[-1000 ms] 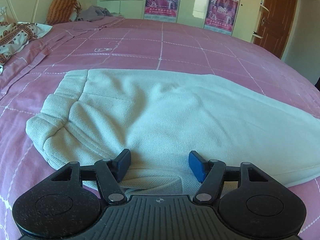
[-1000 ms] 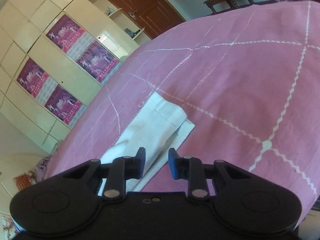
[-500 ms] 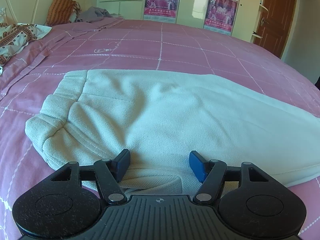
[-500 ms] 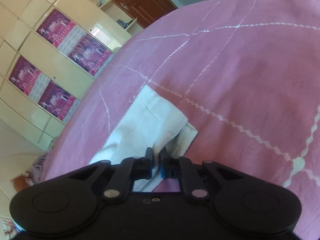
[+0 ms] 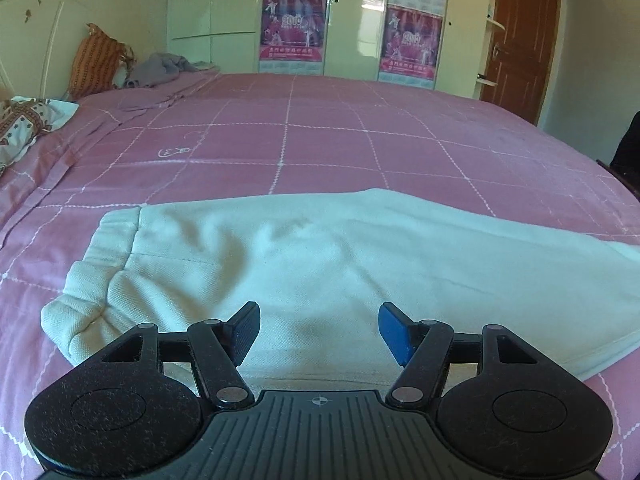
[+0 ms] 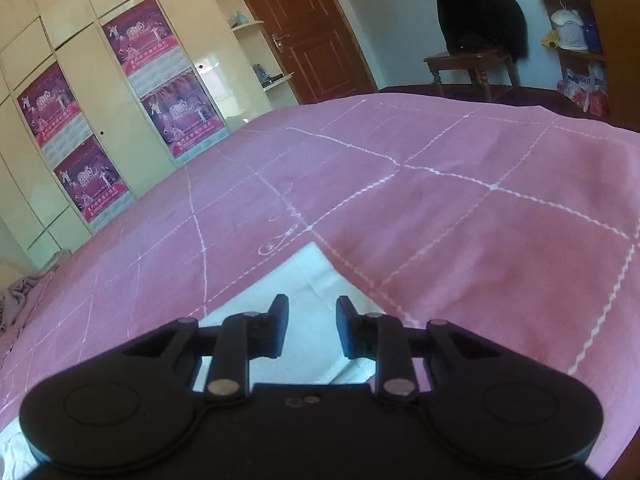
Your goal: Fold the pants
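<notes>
so the pants (image 5: 320, 272) are lying flat on the pink bedspread (image 5: 320, 144), pale cream knit, stretched sideways across my left wrist view. the elastic waistband (image 5: 96, 280) is bunched up at the left end, a bit rumpled and doubled over, and the legs run off toward the right edge of the frame. looks like they're already folded lengthwise, one leg on top of the other, though i can't be totally sure from this angle.

my left gripper (image 5: 319, 330) is spread wide, holding nothing. both blue pads (image 5: 394, 330) sit low over the near part of the fabric, roughly at the seat area just right of the waistband. can't tell if the tips are actually touching the cloth or just above it.

over on the right, my right gripper (image 6: 308, 326) is about half open and also has nothing clamped. it's sitting over the leg cuff end (image 6: 308, 276) of the pants, where the hem comes to a corner on the bedspread. the black fingers (image 6: 278, 328) frame the white fabric but aren't pinching it.

past the bed there's the cream wardrobe (image 6: 104, 92) with purple posters, a brown door (image 6: 304, 28), and a wooden chair (image 6: 472, 60) with something dark draped over it.
</notes>
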The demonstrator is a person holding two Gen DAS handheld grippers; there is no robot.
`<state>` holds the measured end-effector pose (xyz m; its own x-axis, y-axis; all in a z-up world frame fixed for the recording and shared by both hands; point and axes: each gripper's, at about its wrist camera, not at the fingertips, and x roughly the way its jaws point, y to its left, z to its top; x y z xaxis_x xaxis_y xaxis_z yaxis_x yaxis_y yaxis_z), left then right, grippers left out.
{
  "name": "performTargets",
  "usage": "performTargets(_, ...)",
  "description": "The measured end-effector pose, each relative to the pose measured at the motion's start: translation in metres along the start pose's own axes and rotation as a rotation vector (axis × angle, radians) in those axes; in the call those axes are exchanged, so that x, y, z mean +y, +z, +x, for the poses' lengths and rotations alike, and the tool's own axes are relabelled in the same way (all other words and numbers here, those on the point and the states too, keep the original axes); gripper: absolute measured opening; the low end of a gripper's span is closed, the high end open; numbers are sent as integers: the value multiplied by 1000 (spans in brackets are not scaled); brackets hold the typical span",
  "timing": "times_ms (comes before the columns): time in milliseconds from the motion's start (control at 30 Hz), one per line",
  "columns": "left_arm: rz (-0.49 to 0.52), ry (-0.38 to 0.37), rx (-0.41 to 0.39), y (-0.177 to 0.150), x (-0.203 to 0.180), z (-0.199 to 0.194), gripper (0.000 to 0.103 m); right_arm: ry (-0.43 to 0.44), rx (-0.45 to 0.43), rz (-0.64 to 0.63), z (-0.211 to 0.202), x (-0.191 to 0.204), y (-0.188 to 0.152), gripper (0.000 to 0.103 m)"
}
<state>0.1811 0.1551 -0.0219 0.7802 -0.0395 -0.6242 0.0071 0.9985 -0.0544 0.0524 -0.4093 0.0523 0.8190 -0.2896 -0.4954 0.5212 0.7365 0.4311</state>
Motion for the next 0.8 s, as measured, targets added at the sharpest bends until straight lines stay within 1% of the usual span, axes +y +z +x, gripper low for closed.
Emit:
performTargets(33, -7, 12, -7, -2, 1, -1, 66, 21, 8, 52, -1, -6, 1, 30)
performTargets(67, -21, 16, -16, -5, 4, -3, 66, 52, 15, 134, -3, -15, 2, 32)
performTargets(100, -42, 21, -18, -9, 9, -5, 66, 70, 23, 207, -7, -25, 3, 38)
performTargets(133, -60, 29, -10, -13, 14, -6, 66, 87, 34, 265, -11, -34, -2, 41)
performTargets(167, -70, 37, 1, -18, 19, -6, 66, 108, 48, 297, -14, -41, -7, 43)
performTargets(233, -91, 57, 17, -27, 29, -7, 66, 133, 116, 363, -14, -51, -24, 45)
performTargets(300, -124, 38, 17, -31, 38, -8, 66, 156, 154, 423, -4, -60, -35, 47)
performTargets(400, -160, 17, 22, -34, 44, -3, 66, 212, 153, 467, 20, -63, -42, 48)
performTargets(433, -170, 16, 23, -35, 46, -1, 66, 220, 146, 468, 27, -61, -40, 45)
performTargets(467, -174, 18, 28, -34, 46, 2, 66, 210, 142, 438, 33, -56, -37, 23)
performTargets(500, -170, 25, 32, -34, 45, 4, 66, 189, 163, 399, 39, -50, -33, 7)
performTargets(533, -161, 31, 34, -34, 44, 5, 66, 183, 167, 382, 39, -44, -29, 7)
performTargets(567, -150, 37, 37, -33, 42, 6, 66, 233, 104, 349, 27, -36, -23, 6)
performTargets(633, -139, 43, 40, -33, 41, 7, 66, 287, 11, 301, 4, -27, -14, 6)
performTargets(667, -138, 44, 41, -32, 40, 8, 66, 250, -4, 265, 2, -26, -16, 6)
performTargets(700, -138, 45, 42, -32, 40, 9, 66, 163, 50, 244, 14, -31, -20, 6)
performTargets(733, -137, 46, 44, -31, 40, 10, 66, 91, 162, 300, 36, -44, -30, 4)
performTargets(767, -133, 47, 46, -30, 40, 10, 66, 126, 167, 387, 41, -57, -34, 4)
performTargets(800, -126, 50, 46, -29, 40, 8, 66, 135, 158, 388, 40, -57, -30, 7)
